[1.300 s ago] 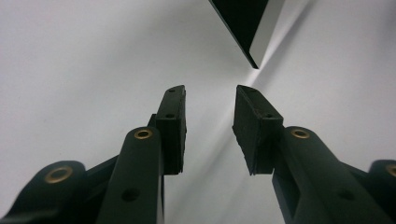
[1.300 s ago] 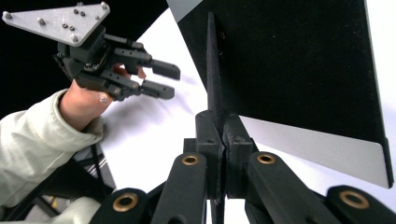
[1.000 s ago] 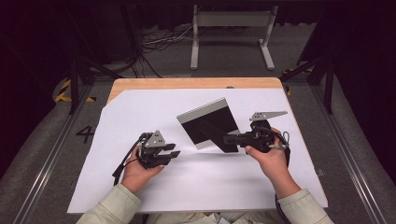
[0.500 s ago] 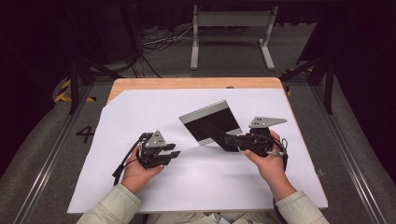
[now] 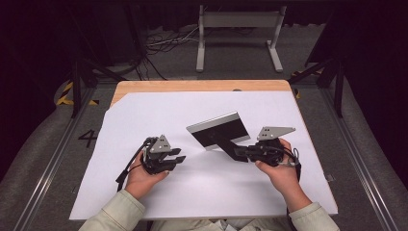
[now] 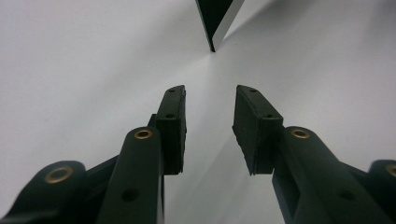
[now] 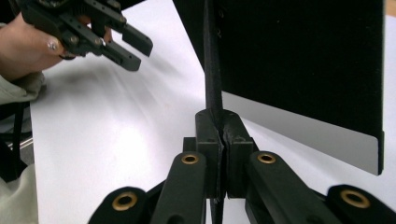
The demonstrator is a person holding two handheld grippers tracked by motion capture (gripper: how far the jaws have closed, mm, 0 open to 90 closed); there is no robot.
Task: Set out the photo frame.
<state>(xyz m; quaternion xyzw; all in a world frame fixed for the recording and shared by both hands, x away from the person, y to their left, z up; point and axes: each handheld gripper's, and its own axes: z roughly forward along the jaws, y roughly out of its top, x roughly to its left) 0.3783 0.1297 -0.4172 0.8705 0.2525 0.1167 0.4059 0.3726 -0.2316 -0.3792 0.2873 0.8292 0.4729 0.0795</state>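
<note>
The right gripper [image 5: 240,153] pinches a dark flap, seemingly the stand of the tilted black panel [image 5: 222,131] (silver-edged); the left gripper [image 5: 179,158] rests nearby with jaws parted, holding nothing.

1. White sheet [image 5: 202,192] covers most of the table; its 10 o'clock corner is cut at a slant. Plain white surface also in the left gripper view [image 6: 70,70] and the right gripper view [image 7: 116,154].
2. Wooden tabletop [image 5: 192,86] shows as a bare strip along the 12 o'clock edge.
3. White metal stand [image 5: 239,21] on the grey floor [image 5: 231,65] at 12 o'clock, well apart from the table.
4. Loose cables [image 5: 163,43] at 11 o'clock, beside the stand.
5. Painted "4" [image 5: 88,138] on the floor at 9 o'clock.
6. Yellow-black tape [image 5: 65,96] at 10 o'clock.
7. Floor rails at 8 o'clock [image 5: 48,168] and 3 o'clock [image 5: 346,139].
8. Dark struts at 10 o'clock [image 5: 77,82] and 2 o'clock [image 5: 337,82].
</note>
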